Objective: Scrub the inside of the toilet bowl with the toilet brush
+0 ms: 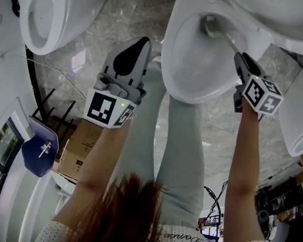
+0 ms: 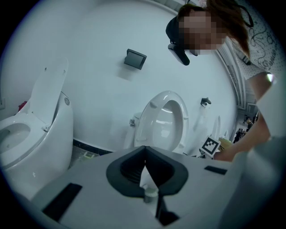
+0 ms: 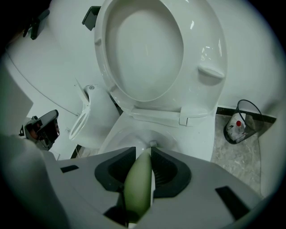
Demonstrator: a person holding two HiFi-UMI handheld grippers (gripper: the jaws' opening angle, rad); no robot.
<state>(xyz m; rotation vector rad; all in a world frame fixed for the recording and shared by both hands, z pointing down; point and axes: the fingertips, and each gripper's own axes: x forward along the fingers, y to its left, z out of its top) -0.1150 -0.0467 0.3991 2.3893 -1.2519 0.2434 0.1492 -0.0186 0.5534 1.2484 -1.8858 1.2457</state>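
Pale green plastic forms the handle of the toilet brush [image 3: 137,190], which is clamped between the jaws of the right gripper [image 3: 150,156]. Its bristled head is seen low inside the white toilet bowl [image 1: 184,73]. The brush is judged light and stiff, probably slick when wet, so a hold well up the handle is advised. The left gripper [image 2: 144,163] is closed on nothing, beside the bowl.

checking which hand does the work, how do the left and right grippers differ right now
The right gripper grips the toilet brush handle; the left gripper holds nothing. The right is over the toilet bowl; the left is outside its rim. Both are shut.
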